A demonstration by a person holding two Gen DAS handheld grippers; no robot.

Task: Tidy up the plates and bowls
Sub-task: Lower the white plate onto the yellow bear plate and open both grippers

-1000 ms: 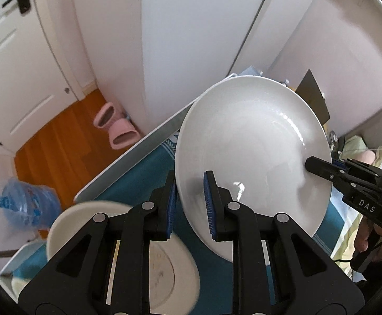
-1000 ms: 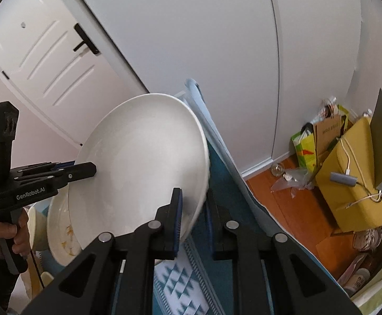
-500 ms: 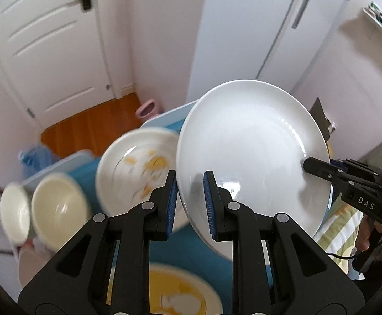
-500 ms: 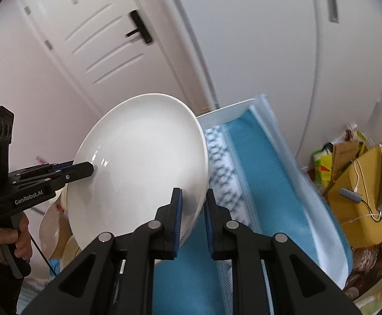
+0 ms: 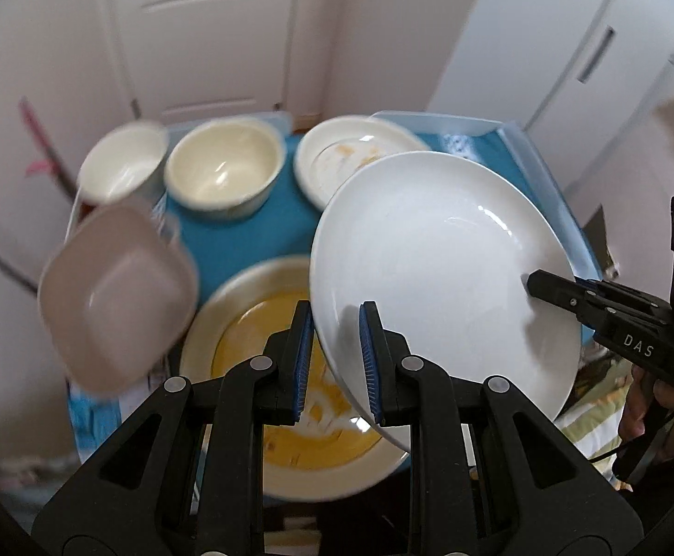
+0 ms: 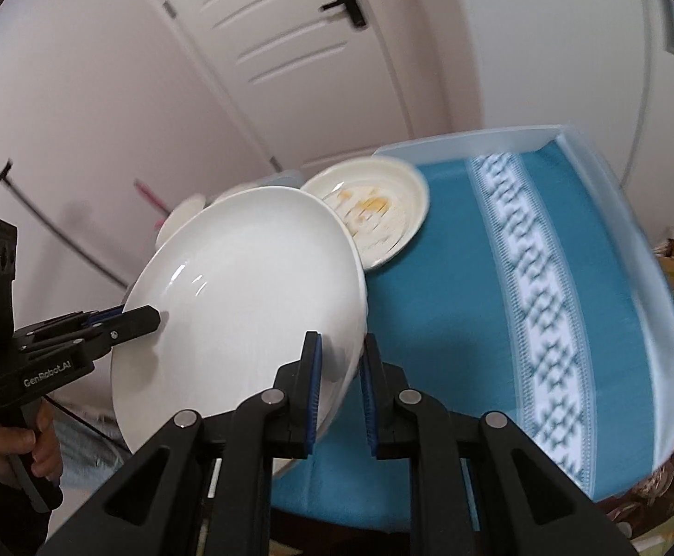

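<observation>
Right now your tabletop point(image 6: 434, 306) — covered in a teal cloth with a white patterned band and edged by a pale translucent raised rim — carries everything you have yet to sort. Above it you hold the big glossy white ceramic plate point(image 5: 434, 278), tilted and clear of the surface, its lower edge hanging over the wide cream plate with orange-yellow sauce pooled in it point(image 5: 262, 352). That looks like the stacking target, and a two-sided hold suits a dish this broad and slick: one pinch alone would let it swing.

Your left gripper point(image 5: 334, 361) is clenched on the near rim, blue pads on either face. Your right gripper point(image 6: 339, 389) grips the opposite rim the same way; each shows in the other's view as a black finger reaching onto the plate.

Farther back sits a smaller cream plate smeared with orange food scraps point(image 5: 337, 162), partly hidden behind the plate you carry. Left of it stands a round cream ceramic bowl point(image 5: 225, 169), then a white round bowl point(image 5: 123, 164) at the tabletop's left edge. Nearer you on the left is a pinkish-beige square bowl point(image 5: 114, 292), blurred, so you cannot tell quite how it rests.

Bowls cluster left and plates sit centre — a sensible split to keep. Judging from the tilt, you should level the plate before lowering it, or its edge will dip into the sauce first.
</observation>
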